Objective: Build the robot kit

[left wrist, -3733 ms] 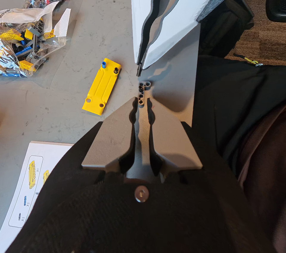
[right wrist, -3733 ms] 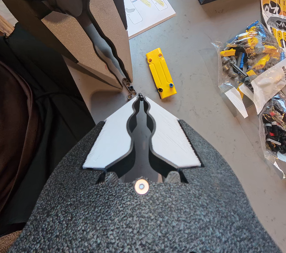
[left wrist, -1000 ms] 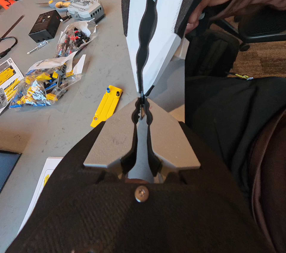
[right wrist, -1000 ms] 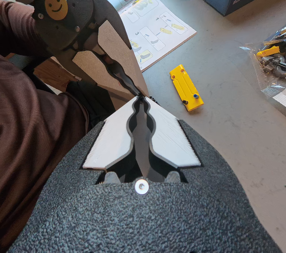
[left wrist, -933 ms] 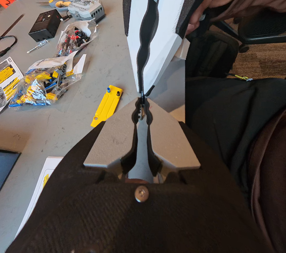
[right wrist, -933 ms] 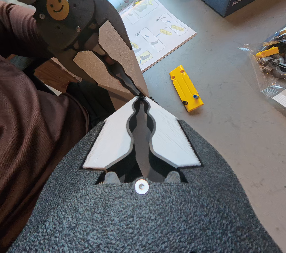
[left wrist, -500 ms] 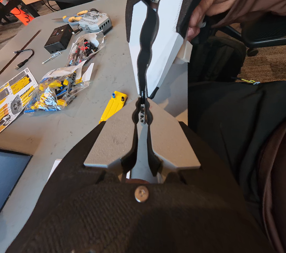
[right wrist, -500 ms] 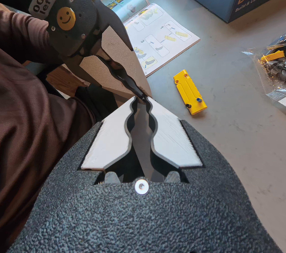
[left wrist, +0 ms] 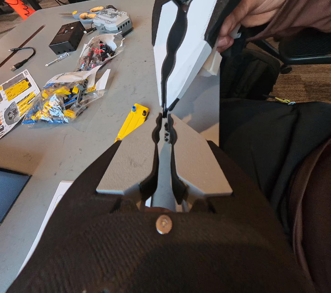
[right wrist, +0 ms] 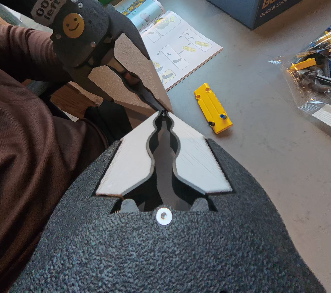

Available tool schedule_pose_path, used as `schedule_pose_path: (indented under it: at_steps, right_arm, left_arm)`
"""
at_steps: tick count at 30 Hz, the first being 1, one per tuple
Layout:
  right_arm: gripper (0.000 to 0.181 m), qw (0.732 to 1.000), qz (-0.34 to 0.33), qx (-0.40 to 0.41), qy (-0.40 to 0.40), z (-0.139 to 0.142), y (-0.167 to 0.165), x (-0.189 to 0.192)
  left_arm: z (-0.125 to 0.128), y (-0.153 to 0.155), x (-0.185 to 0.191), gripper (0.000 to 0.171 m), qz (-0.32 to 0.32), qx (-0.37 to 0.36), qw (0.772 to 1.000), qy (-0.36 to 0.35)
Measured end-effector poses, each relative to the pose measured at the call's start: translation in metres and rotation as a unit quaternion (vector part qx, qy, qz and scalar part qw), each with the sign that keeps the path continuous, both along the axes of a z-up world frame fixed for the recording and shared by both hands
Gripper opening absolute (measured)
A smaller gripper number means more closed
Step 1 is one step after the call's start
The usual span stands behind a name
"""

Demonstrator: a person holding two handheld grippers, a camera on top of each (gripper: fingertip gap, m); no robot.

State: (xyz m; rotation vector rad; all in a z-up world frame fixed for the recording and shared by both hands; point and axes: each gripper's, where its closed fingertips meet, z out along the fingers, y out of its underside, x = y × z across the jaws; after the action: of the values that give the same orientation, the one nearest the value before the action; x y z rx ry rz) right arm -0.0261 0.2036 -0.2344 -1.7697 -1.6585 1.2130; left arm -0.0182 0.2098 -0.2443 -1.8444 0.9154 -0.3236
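**A:** What's on the far left of the grey table [left wrist: 136, 62]?

**B:** A printed sheet [left wrist: 16, 91], then two clear bags of small parts [left wrist: 59, 100]. Right of those a yellow plate [left wrist: 133, 121] lies flat, with a blue peg [left wrist: 133, 108] and a black one standing in its far end.

**A:** And the grippers?

**B:** Just right of the plate, at the table's edge and lifted off it. The left gripper [left wrist: 165, 119] is pressed together on a little grey beam with holes [left wrist: 167, 134]. The right gripper [right wrist: 163, 114] comes in from the far side. Its white tips are nipped on what looks like a small black peg [right wrist: 163, 113], right at the beam's end.

**A:** Is the peg in the beam?

**B:** Too small to tell. They meet tip to tip.
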Motion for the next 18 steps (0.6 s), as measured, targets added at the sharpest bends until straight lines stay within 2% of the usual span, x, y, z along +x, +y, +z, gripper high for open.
schedule_pose_path:
  at_steps: [3, 9, 18]
  right_arm:
    - [0.004, 0.998, -0.013, 0.048, -0.037, -0.010, 0.010, 0.006]
    - [0.004, 0.982, 0.004, 0.147, -0.116, -0.033, 0.011, 0.012]
    - [0.004, 0.969, 0.024, 0.194, -0.152, -0.034, 0.015, 0.010]
  left_arm:
    - [-0.004, 0.001, -0.003, 0.016, 0.007, -0.022, 1.000, -0.004]
    - [-0.020, -0.002, -0.004, 0.015, 0.004, -0.073, 0.997, 0.023]
    - [-0.038, -0.002, -0.007, 0.014, 0.010, -0.110, 0.992, 0.065]
